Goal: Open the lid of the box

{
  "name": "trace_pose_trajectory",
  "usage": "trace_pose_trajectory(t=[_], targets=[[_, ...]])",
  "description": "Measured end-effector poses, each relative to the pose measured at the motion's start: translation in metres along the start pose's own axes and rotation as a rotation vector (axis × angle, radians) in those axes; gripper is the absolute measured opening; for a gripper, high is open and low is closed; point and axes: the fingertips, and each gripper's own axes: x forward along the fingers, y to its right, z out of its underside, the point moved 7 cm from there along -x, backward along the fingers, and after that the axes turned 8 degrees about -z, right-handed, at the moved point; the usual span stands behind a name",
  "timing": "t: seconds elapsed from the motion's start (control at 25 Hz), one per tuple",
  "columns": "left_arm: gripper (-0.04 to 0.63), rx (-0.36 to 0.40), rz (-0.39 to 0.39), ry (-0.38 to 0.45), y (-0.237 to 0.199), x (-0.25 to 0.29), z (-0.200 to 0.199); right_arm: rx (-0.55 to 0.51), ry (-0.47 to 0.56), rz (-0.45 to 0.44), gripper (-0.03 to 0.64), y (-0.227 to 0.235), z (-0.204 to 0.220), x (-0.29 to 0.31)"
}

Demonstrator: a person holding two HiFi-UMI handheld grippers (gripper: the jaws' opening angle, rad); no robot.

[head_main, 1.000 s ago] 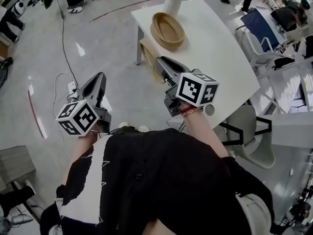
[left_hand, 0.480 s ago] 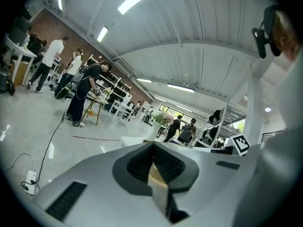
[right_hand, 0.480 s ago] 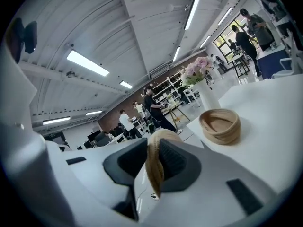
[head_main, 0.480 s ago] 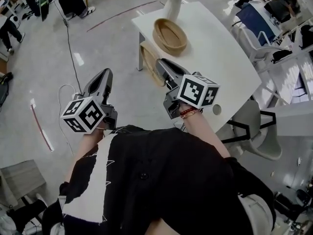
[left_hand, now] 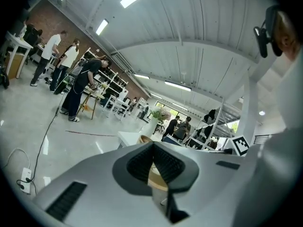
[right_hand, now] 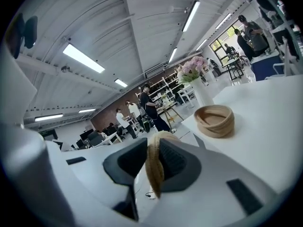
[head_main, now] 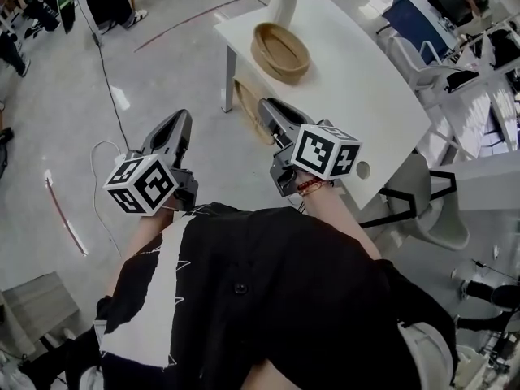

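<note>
White table (head_main: 366,80) on glossy grey floor (head_main: 162,63), people at benches behind. Woven box (head_main: 279,52) sits open on the table, ahead of my right gripper (head_main: 265,106), which clamps the woven lid (right_hand: 154,167) edge-on; my left gripper (head_main: 182,119) is pinched together, empty

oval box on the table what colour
Tan; the oval box shows best in the right gripper view.

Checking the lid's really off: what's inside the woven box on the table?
Nothing visible: in the head view the box shows a bare woven floor, though its near wall hides a strip. The lid is clamped in the right gripper.
</note>
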Motion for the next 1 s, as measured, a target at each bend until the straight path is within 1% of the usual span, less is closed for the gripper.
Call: trace_pose_trajectory(t=[0.2,0.48,0.72,1.0], targets=[[0.009,0.004,0.017,-0.015,-0.003,-0.001,0.002,-0.002,0.0,0.017,0.086,-0.002,0.008,0.002],[0.009,0.009,0.031,-0.018,-0.016,-0.012,0.001,-0.007,0.008,0.026,0.086,-0.015,0.021,0.007],[0.009,0.014,0.042,-0.032,-0.01,-0.01,0.002,-0.012,0.003,0.036,0.086,-0.015,0.02,0.003],[0.009,0.008,0.053,-0.036,-0.014,-0.013,0.007,-0.023,-0.009,0.042,0.086,-0.019,0.029,0.002]])
